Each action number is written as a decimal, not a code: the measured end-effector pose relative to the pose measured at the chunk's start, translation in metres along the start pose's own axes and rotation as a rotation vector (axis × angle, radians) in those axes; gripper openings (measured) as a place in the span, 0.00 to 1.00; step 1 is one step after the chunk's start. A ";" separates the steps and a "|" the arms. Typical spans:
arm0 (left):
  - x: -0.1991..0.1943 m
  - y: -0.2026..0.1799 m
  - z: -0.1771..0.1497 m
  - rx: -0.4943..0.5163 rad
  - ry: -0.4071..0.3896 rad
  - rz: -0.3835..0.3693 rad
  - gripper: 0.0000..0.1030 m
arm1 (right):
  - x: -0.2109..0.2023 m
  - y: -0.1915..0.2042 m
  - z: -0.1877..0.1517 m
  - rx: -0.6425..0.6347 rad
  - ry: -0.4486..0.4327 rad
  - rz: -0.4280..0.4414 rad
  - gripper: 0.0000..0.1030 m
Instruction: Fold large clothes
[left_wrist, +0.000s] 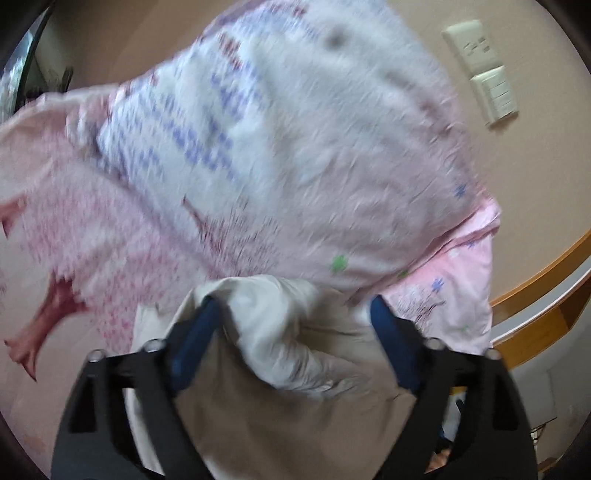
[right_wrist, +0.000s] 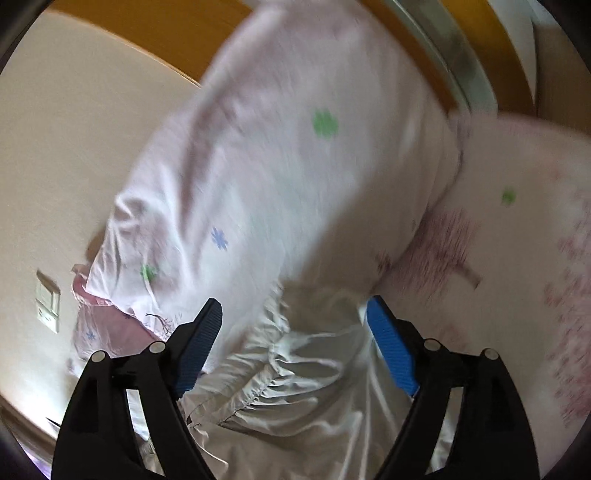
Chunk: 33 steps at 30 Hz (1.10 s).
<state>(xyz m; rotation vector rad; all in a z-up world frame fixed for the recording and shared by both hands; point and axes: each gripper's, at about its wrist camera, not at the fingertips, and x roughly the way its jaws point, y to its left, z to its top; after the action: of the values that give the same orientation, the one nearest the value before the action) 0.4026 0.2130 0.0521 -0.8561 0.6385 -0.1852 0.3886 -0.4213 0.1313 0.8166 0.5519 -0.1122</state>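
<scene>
Between both grippers' spread fingers: garment bunched, billowing far; L gripper & R gripper equally near, grip unclear.

Printed cloth motion-blurred, pattern unreadable; edges cut off by frame in both views.

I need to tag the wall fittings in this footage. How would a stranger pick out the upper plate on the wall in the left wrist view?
Start from the beige wall right of the big pink and white printed cloth. Near the top right, two pale rectangular plates sit one above the other. The upper plate shows small dark slots like a socket, while the lower plate has broad flat rocker panels.
</scene>
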 end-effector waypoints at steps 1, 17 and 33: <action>-0.005 -0.003 0.002 0.008 -0.020 -0.010 0.85 | -0.008 0.008 -0.002 -0.068 -0.011 0.002 0.80; -0.005 -0.085 -0.103 0.756 0.101 0.157 0.81 | 0.032 0.050 -0.069 -0.621 0.282 -0.151 0.53; 0.087 -0.050 -0.080 0.645 0.227 0.367 0.79 | 0.118 0.036 -0.084 -0.654 0.443 -0.408 0.59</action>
<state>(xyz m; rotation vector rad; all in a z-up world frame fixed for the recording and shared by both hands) 0.4295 0.0938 0.0119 -0.0900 0.8712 -0.1422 0.4645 -0.3234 0.0486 0.0730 1.0988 -0.1151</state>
